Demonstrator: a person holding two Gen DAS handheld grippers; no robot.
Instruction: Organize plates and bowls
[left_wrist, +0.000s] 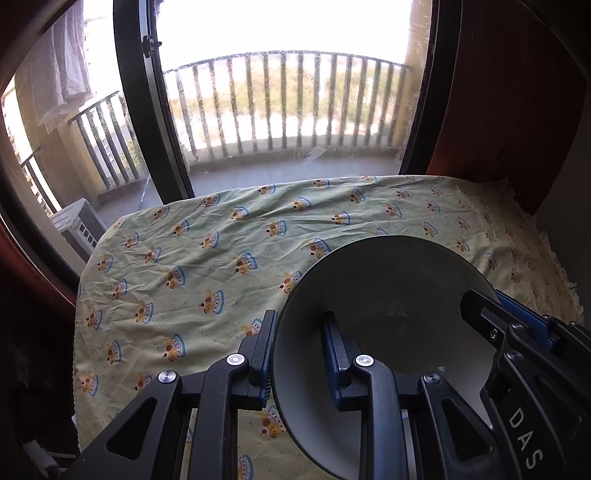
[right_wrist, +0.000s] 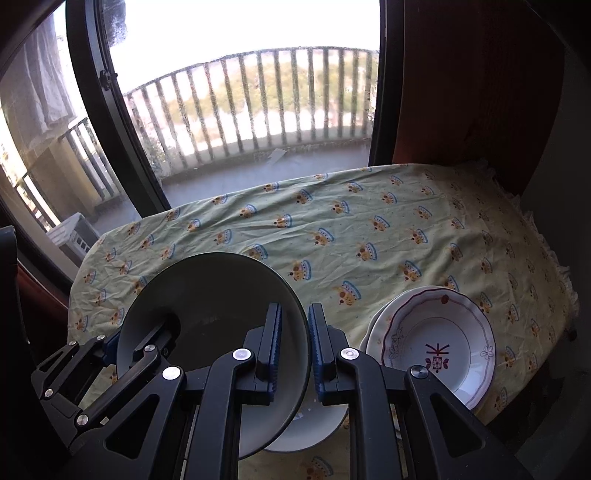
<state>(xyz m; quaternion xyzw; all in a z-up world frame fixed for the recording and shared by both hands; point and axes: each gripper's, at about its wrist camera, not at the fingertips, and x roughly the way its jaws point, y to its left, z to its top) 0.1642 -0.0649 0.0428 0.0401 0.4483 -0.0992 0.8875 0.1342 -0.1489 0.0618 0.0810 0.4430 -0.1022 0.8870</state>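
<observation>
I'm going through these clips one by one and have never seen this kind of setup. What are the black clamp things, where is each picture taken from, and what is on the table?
No robot here: a person holds a two-finger gripper in each hand, each carrying a fisheye camera that looks forward along its fingers. One picture comes from each.

In the left view, the left gripper has its fingers on either side of the near rim of a dark bowl. In the right view, the right gripper straddles the opposite rim, so both appear to hold the same bowl.

Below lies a table under a yellow crown-print cloth. On it sit a decorated plate stacked on another, and a white dish partly hidden under the bowl. Behind is a balcony window.
</observation>
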